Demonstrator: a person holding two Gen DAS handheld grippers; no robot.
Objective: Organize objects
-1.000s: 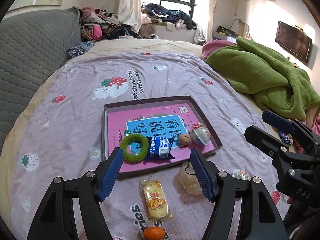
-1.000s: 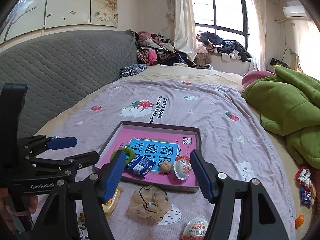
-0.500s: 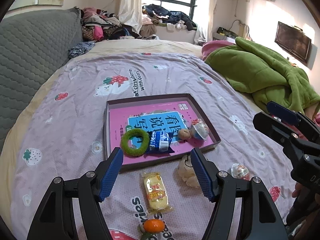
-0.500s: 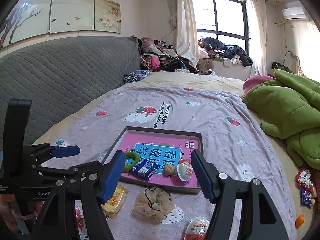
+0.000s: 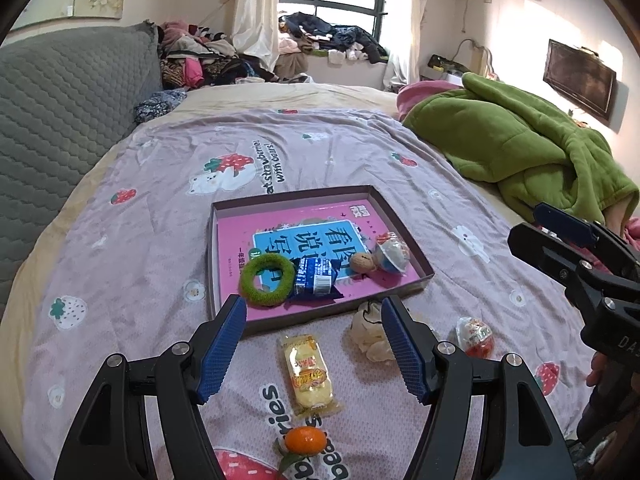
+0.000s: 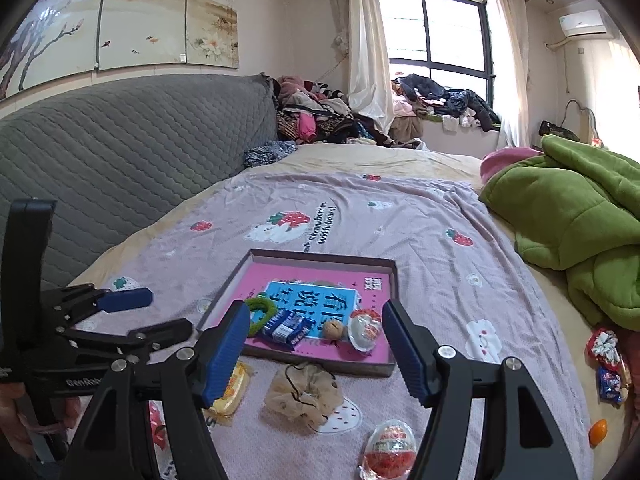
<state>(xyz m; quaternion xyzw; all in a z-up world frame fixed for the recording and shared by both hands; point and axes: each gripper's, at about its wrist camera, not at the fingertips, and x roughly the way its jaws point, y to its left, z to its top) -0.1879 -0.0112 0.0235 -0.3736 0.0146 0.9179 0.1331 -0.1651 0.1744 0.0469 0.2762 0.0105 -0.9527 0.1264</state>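
Note:
A shallow box (image 5: 214, 248) (image 6: 394, 280) with a pink book lies on the bed. In it are a green ring (image 5: 266, 274), a blue packet (image 5: 314, 280), a walnut (image 5: 363, 262) and an egg toy (image 5: 392, 251). In front of it lie a yellow snack (image 5: 307, 372), a beige scrunchie (image 5: 370, 336) (image 6: 306, 392), a second egg toy (image 5: 474, 334) (image 6: 390, 448) and an orange (image 5: 305, 439). My left gripper (image 5: 314, 350) is open above the yellow snack. My right gripper (image 6: 314, 354) is open above the scrunchie. Both are empty.
A green quilt (image 5: 520, 148) is heaped at the right. A grey headboard (image 6: 120, 140) runs along the left. Clothes pile up by the window (image 6: 320, 112). Wrapped sweets (image 6: 608, 364) and another orange (image 6: 598, 432) lie at the bed's right edge.
Both grippers have drawn back and up from the box. More of the bed in front of the box shows now, including the orange. Both stay open.

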